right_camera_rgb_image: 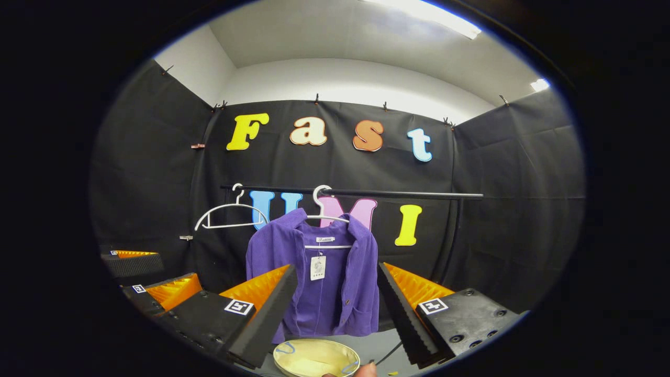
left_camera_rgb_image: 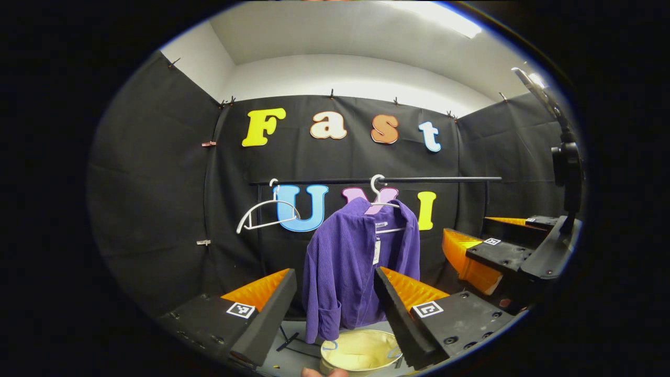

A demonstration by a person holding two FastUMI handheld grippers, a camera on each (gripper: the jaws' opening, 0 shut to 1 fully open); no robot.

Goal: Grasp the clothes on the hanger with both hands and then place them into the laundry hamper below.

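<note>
Purple ribbed jacket (right_camera_rgb_image: 314, 272) (white hanger (right_camera_rgb_image: 325, 209))

Both views face the rail (left_camera_rgb_image: 377, 179) head-on from near, sharing jacket (left_camera_rgb_image: 345, 262) and hamper (left_camera_rgb_image: 361, 352).

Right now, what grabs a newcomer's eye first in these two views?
The purple jacket on a white hanger, mid-rail, with a tag at its collar. An empty hanger hangs to its left, and the pale hamper sits on the floor right below the jacket. Both grippers, left and right, are open and short of the jacket, framing it between their fingers.
</note>
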